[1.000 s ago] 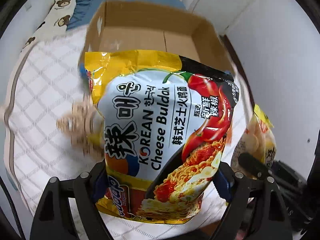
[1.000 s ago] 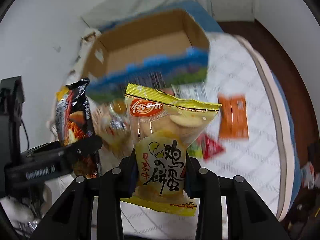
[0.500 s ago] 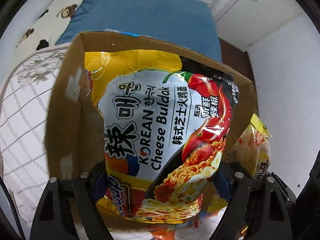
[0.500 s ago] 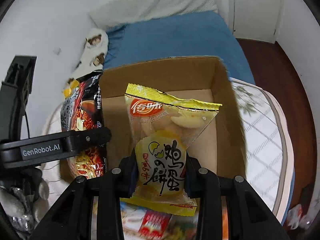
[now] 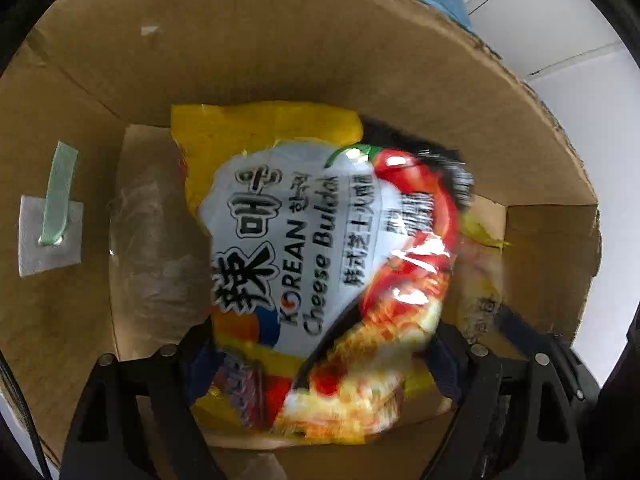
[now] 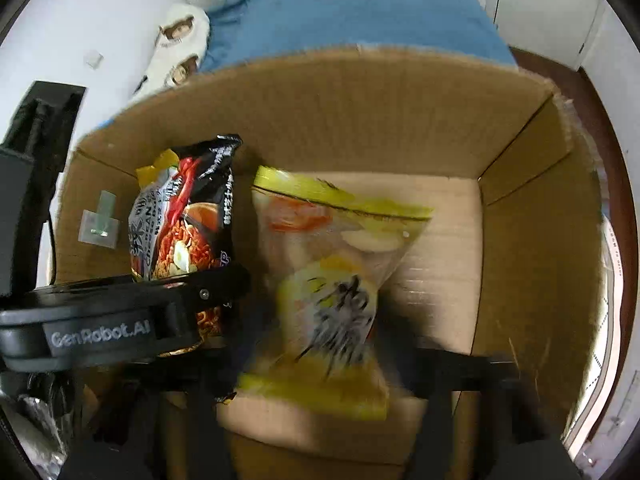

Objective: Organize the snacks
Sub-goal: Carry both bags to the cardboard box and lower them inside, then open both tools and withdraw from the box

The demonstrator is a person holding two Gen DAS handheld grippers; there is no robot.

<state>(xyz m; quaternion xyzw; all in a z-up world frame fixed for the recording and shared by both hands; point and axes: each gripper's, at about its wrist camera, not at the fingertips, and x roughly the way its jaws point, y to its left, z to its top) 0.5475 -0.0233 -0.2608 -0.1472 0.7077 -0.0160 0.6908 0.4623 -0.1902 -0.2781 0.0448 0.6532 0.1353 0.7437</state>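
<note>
The open cardboard box (image 5: pixel 280 40) fills both views, and both grippers point down into it. A yellow Korean Cheese Buldak noodle pack (image 5: pixel 312 248) hangs blurred and tilted between the fingers of my left gripper (image 5: pixel 324 356). Those jaws are opening and the pack is slipping free. The right wrist view shows the same noodle pack (image 6: pixel 184 216) at the box's left side, behind a left gripper finger (image 6: pixel 208 292). My right gripper (image 6: pixel 340 364) is opening wide, its fingers blurred. The yellow egg-cracker bag (image 6: pixel 332 280) drops loose between them toward the box floor (image 6: pixel 440 220).
A white label with green tape (image 5: pixel 52 232) is stuck on the box's left wall. Beyond the box lie a blue blanket (image 6: pixel 352 12) and a bear-print pillow (image 6: pixel 180 40). A white quilted mattress (image 6: pixel 612 280) shows at the right, and a white cabinet (image 5: pixel 560 20) stands behind.
Both grippers moved from above the bed over the box and sank into it. The right jaws sprang apart and the left widened; both packs now blur and shift loose.
</note>
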